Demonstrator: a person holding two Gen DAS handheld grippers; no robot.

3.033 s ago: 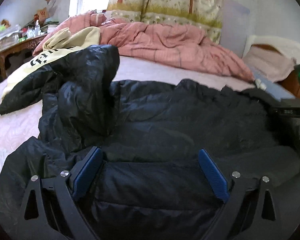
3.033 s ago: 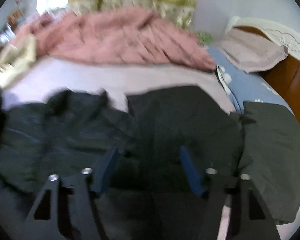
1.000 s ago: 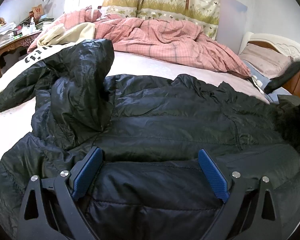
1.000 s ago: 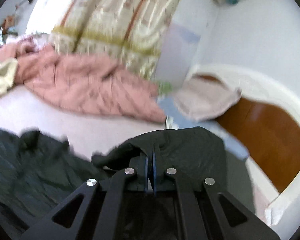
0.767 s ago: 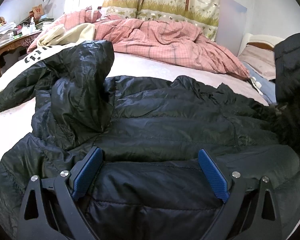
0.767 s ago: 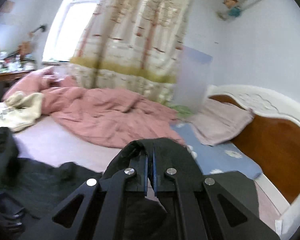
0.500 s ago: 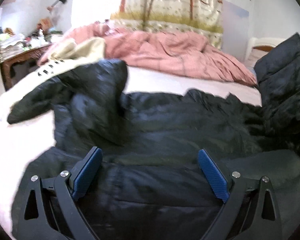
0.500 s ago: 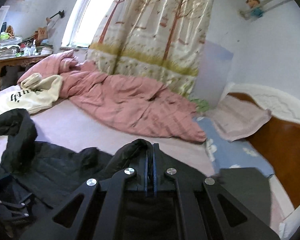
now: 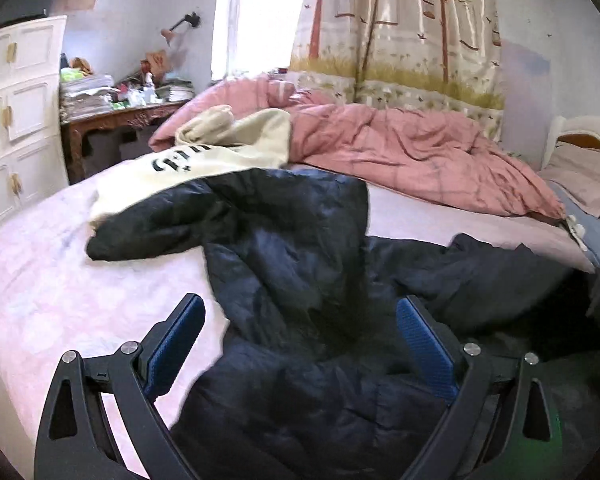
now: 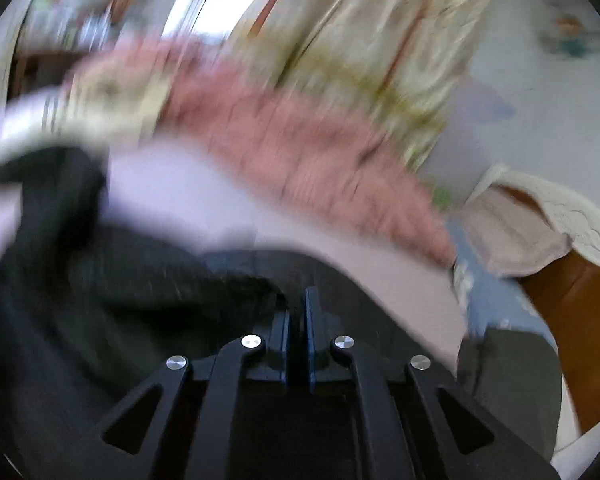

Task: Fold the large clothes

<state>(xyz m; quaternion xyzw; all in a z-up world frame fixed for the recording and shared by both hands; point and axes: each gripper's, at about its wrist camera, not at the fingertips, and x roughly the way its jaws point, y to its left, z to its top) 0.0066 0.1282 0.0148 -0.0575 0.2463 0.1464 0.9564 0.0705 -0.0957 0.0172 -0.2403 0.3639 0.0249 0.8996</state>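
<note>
Blue ribbed pads line the left gripper point(image 9: 300, 344), whose jaws stand wide apart with nothing between them; it hangs above the black puffer jacket point(image 9: 308, 320) near the front edge of the bed point(image 9: 60, 280). Half a second ago its view was filled by the jacket's body; now it has swung toward the left side of the bed, so that bare pink sheet shows under the left finger and the white dresser point(image 9: 16, 128) has come into sight. The jacket's sleeve point(image 9: 148, 232) reaches out toward the bed's left edge, its cuff lying on the sheet, just in front of a cream sweatshirt point(image 9: 228, 148) with dark lettering. Behind that, a rumpled pink quilt point(image 9: 412, 152) runs along the far side of the bed below the tree-print curtain point(image 9: 400, 28).

The right gripper point(image 10: 298, 320) is closed tight, with dark jacket point(image 10: 148, 288) fabric pinched between its pads and rising in a fold just left of the fingertips. A second ago that fold stood high against the headboard point(image 10: 580, 304); now it sits lower and the whole view is smeared by motion. A pillow point(image 10: 512, 232) lies at the head end of the bed.
</note>
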